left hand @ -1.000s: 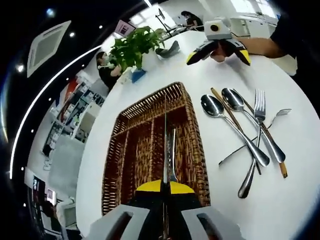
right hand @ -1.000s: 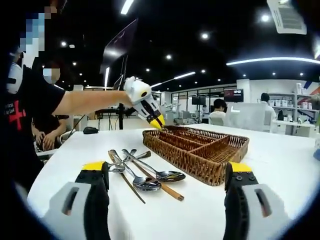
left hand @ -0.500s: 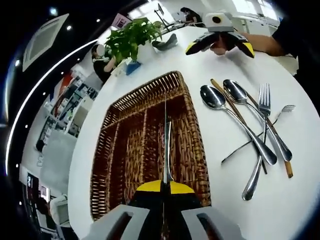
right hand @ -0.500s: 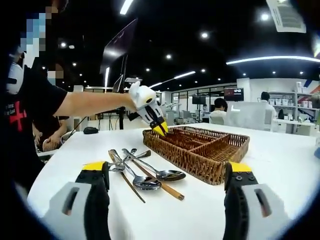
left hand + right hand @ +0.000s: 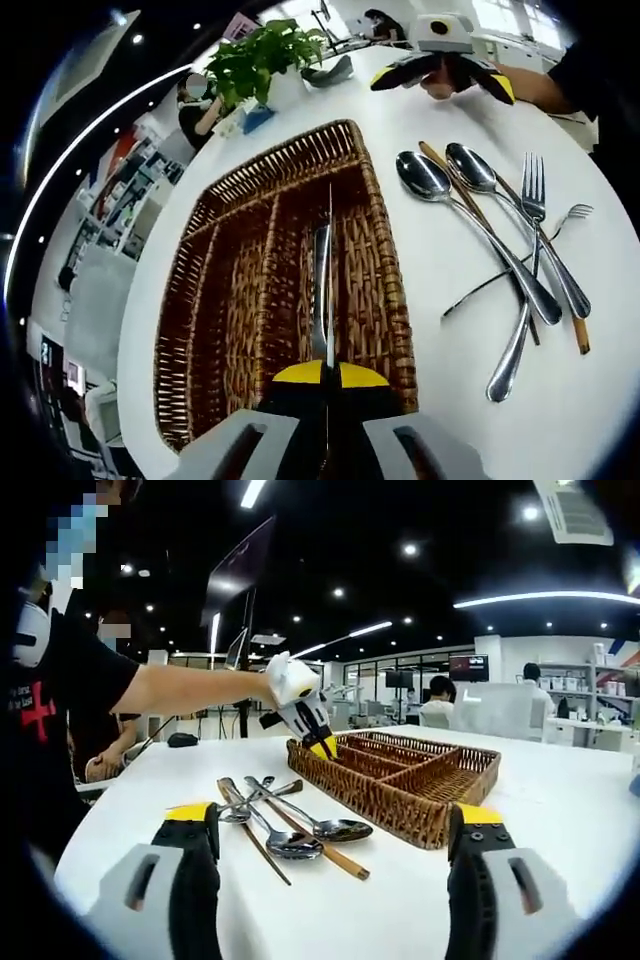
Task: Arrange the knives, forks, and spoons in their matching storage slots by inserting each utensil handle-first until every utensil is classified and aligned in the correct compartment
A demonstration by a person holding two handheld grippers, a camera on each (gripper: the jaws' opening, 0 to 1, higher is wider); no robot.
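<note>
While the left gripper (image 5: 326,372), jaws clamped on a knife (image 5: 322,290), hangs over the wicker tray (image 5: 372,215) — insertion step — the right gripper (image 5: 330,832) waits wide open, empty; next, lower and release into the slot ahead.

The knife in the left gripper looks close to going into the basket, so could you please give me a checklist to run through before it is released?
1. Left gripper shut on the knife: ok.
2. Knife above the wicker tray, over one of its long slots near the right-hand wall: ok.
3. Knife running along the slot, not across a divider: ok.
4. Knife already resting on the slot floor: cannot tell.
5. Right gripper open and holding nothing, low over the white table: ok.
6. Spoons and forks sorted: not ok, they lie crossed on the table beside the tray.
</note>
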